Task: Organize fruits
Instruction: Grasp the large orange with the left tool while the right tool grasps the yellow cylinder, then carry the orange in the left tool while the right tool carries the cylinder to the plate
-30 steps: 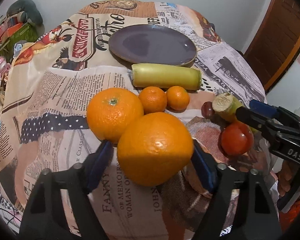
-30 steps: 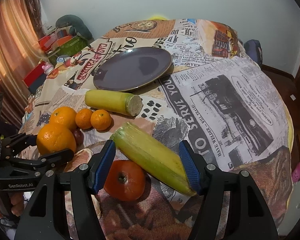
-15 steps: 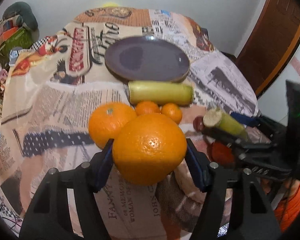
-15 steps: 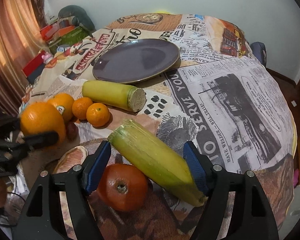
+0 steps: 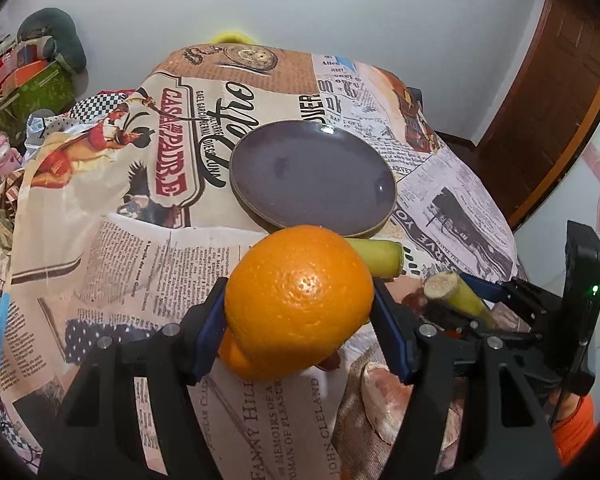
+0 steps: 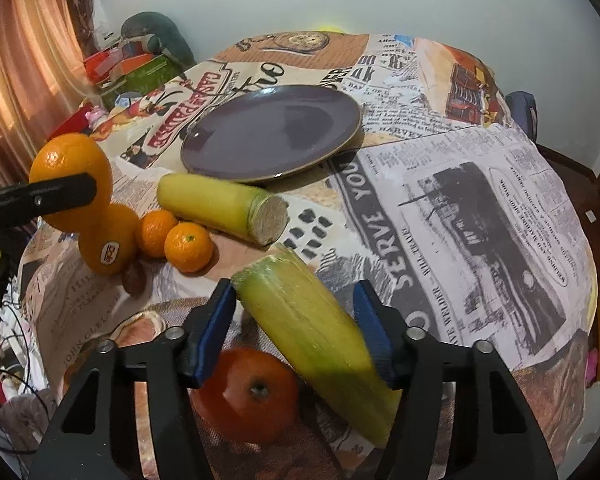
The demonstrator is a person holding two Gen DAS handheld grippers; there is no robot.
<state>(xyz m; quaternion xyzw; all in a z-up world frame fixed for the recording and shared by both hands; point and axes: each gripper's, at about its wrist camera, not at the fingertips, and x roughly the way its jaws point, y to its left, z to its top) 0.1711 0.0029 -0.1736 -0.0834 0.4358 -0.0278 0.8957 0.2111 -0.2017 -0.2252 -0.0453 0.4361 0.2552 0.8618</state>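
Note:
My left gripper (image 5: pixel 298 306) is shut on a large orange (image 5: pixel 298 300) and holds it above the table; the orange also shows in the right wrist view (image 6: pixel 70 176). My right gripper (image 6: pixel 294 330) is shut on a corn cob in its green husk (image 6: pixel 312 332), lifted off the cloth, also in the left wrist view (image 5: pixel 454 292). The purple plate (image 5: pixel 312 174) lies beyond, empty, also in the right wrist view (image 6: pixel 272 132). A second orange (image 6: pixel 108 240), two mandarins (image 6: pixel 188 246), another corn cob (image 6: pixel 220 206) and a tomato (image 6: pixel 248 396) lie on the table.
The round table is covered with a newspaper-print cloth (image 6: pixel 480 184). A small dark fruit (image 6: pixel 134 278) lies by the oranges. Boxes and clutter (image 6: pixel 128 64) stand beyond the table's left edge. A wooden door (image 5: pixel 540 112) is at the right.
My left gripper has closed on the large orange and lifted it up off the table. My right gripper has closed on the corn cob and raised it slightly.

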